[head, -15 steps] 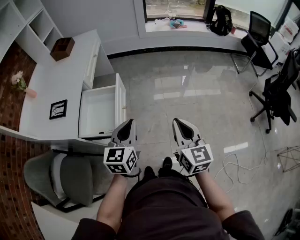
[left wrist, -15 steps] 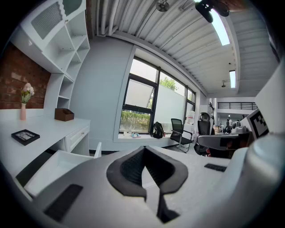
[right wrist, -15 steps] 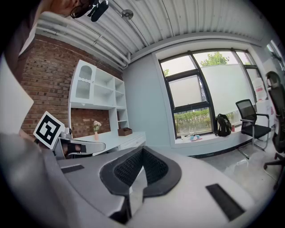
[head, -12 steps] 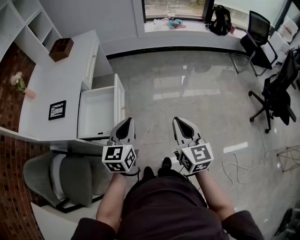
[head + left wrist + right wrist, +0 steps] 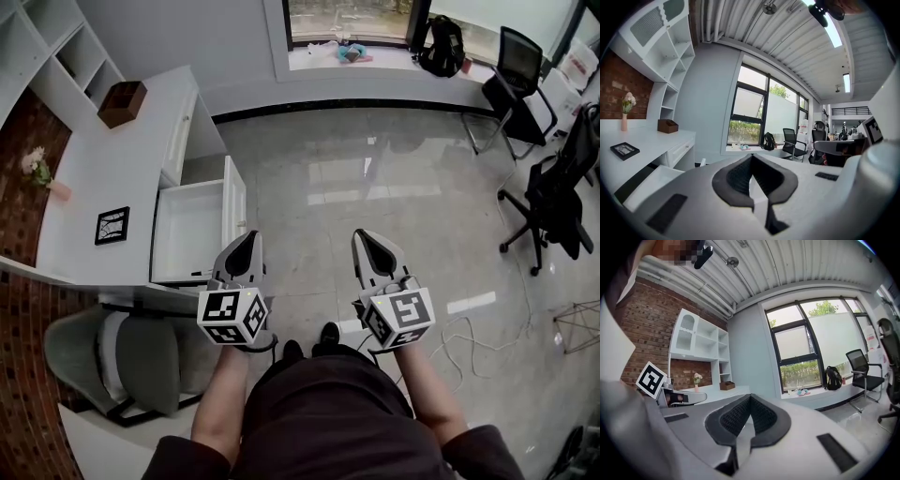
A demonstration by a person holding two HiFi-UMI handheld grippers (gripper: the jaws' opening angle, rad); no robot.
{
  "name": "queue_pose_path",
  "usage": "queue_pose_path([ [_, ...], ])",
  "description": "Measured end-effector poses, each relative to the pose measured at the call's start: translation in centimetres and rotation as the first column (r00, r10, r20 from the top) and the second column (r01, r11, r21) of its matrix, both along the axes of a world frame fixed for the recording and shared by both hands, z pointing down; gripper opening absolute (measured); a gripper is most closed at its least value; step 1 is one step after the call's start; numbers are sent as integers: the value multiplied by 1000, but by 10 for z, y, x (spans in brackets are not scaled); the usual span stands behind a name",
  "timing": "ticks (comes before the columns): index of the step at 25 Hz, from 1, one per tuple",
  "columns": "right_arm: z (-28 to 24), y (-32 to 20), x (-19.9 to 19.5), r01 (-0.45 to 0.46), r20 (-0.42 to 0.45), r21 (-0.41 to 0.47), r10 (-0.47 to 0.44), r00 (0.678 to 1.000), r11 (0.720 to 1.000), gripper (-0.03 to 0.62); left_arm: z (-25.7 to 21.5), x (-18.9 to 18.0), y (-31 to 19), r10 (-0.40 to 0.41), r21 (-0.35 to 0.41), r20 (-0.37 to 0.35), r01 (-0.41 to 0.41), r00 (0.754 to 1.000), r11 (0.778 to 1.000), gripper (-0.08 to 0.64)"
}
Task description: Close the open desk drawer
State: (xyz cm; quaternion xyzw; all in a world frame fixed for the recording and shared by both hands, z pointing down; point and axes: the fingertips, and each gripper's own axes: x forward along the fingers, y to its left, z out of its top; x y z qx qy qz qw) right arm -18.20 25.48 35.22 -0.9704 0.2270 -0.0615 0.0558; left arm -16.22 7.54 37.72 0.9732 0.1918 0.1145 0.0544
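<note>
Head view: the white rectangular desk drawer (image 5: 187,234) stands pulled out from the long white desk (image 5: 94,169). Its inside is bare and its front panel faces the glossy grey tiled floor (image 5: 375,187).

The left gripper (image 5: 246,236) is held at the drawer's near front corner, its tip overlapping the lower end of the front panel. Contact cannot be confirmed from this angle. The right gripper (image 5: 365,235) is over open floor, beside the left one and well apart from the drawer.

Left gripper view: the dark ribbed pads are closed against each other with nothing between them. The open drawer shows low at the left edge, under the desk top.

Right gripper view: jaws likewise clenched together and empty, pointing toward the window wall.

On the desk top:
- a small black-framed picture (image 5: 112,226) lies flat near the drawer side;
- a pink vase of pale flowers (image 5: 43,171) stands at the brick-wall edge;
- a brown wooden box (image 5: 123,98) sits at the far end.

A grey upholstered chair (image 5: 131,361) stands at the desk's near end, just left of the person's left forearm. Across the room are two black office chairs (image 5: 553,192). A black backpack (image 5: 445,42) rests on the window ledge, and a pale cable (image 5: 464,328) lies loose on the floor at right.
</note>
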Motion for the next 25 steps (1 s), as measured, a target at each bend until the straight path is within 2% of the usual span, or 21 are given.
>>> queue_pose_path([
  [6,8,19,8,20,20,48,-21,1000,999,5,6,4,10,-40,13,6,40,999,999,9],
  [12,12,26,26,24,20,9,-24,1000,1000,5,8,17,6,-77,21,23,77,997,997,9],
  [18,21,16,46,38,42,17,-39,998,999,5,15,32,-4,-99,32,45,98,994,995,9],
  [25,26,0,100,58,52,8,-59,997,998,5,29,83,-18,-115,28,65,113,991,993,9],
])
